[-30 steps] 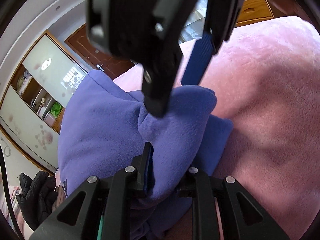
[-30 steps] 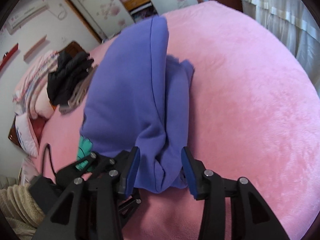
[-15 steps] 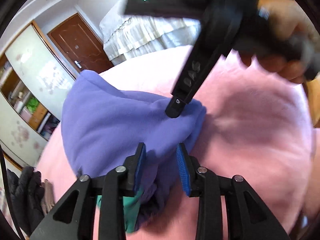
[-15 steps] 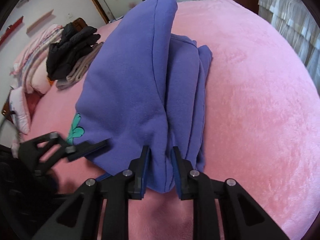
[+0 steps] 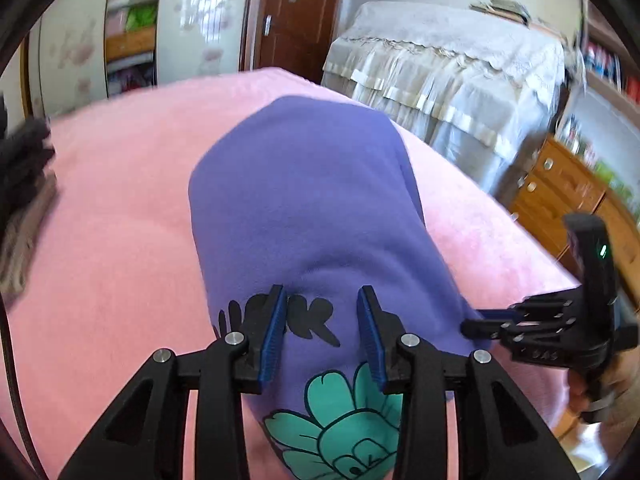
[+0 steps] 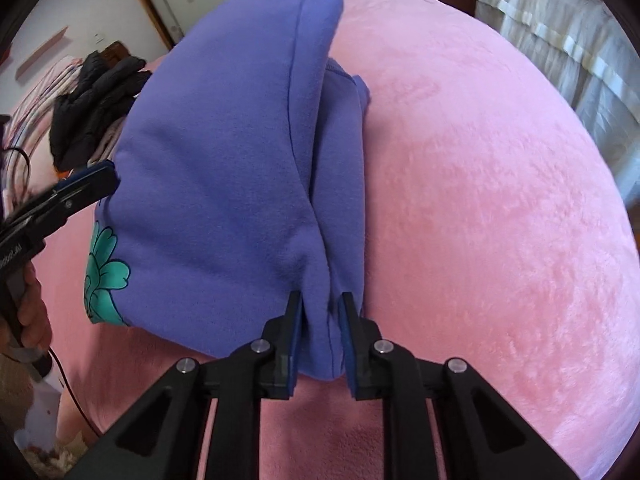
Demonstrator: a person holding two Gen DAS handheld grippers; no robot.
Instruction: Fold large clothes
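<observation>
On the pink plush bed cover [image 6: 480,208] lies the folded purple fleece sweatshirt [image 6: 224,152], its teal flower print [image 5: 340,424] nearest the left wrist camera. A second ago the left tool [image 5: 322,336] was clamped on a bunched corner of this garment; now its blue pads are spread and hover above the flat fabric at 6 o'clock in its view, pressing nothing, and the view has swung to look along the sweatshirt's length. The right tool [image 6: 318,340], which a second ago stood wide around the near fold, has since narrowed and now pinches a thick ridge of purple cloth at 6 o'clock in its view, both pads sunk into the fabric. In the left wrist view that tool shows side-on at 3 o'clock, at the garment's right edge, held by a hand [image 5: 600,392].

Around the bed: a heap of dark clothes [image 6: 96,108] at 10 o'clock in the right wrist view, a piece of furniture draped in a pale lace-edged cloth [image 5: 448,80] at 1 o'clock in the left wrist view, a brown wooden door [image 5: 296,12] at 12 o'clock, and a wooden chest of drawers [image 5: 568,192] at 3 o'clock. The right tool's black frame hides the garment's nearest edge.
</observation>
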